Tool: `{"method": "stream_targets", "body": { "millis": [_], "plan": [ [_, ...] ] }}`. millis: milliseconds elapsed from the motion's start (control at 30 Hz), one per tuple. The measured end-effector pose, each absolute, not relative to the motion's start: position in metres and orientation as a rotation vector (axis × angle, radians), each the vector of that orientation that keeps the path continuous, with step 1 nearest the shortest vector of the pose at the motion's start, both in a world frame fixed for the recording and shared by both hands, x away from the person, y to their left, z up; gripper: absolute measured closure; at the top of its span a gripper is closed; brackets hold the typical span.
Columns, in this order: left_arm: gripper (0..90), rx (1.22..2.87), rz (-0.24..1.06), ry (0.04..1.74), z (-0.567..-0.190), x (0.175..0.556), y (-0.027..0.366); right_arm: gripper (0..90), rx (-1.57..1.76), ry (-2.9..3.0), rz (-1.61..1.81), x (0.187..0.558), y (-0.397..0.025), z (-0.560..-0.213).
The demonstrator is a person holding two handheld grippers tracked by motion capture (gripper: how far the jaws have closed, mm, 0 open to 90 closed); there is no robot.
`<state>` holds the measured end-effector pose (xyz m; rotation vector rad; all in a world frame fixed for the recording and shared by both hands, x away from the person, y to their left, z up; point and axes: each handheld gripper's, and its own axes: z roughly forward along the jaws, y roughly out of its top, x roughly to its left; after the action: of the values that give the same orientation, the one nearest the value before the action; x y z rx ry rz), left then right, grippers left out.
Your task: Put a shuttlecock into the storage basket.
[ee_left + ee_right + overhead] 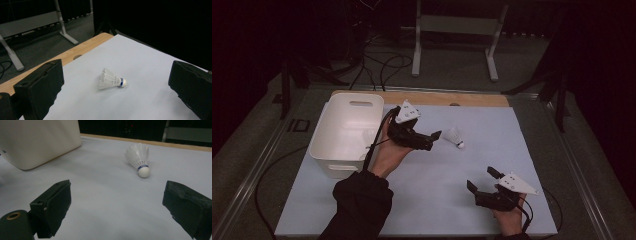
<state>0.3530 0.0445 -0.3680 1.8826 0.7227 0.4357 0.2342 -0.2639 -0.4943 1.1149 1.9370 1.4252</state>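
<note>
White feathered shuttlecock with a cork tip and blue band (455,137) lies on its side on the pale blue worktop (427,190), centre of the high view, right of the white plastic bin (343,145). Left gripper (438,134) is just beside it, jaws wide apart, empty. Right gripper (482,179), lower right, is likewise open and empty. Judgement: pickup not yet made; grasp and transfer into the bin remain.
</note>
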Motion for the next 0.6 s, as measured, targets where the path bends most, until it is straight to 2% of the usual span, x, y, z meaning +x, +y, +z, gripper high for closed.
{"method": "stream_targets", "body": {
  "millis": [600],
  "plan": [
    [1.0,1.879,0.411,0.702,-0.374,0.362,0.023,8.1,1.119,1.933,1.426,0.234,-0.265,-0.494]
  ]
}}
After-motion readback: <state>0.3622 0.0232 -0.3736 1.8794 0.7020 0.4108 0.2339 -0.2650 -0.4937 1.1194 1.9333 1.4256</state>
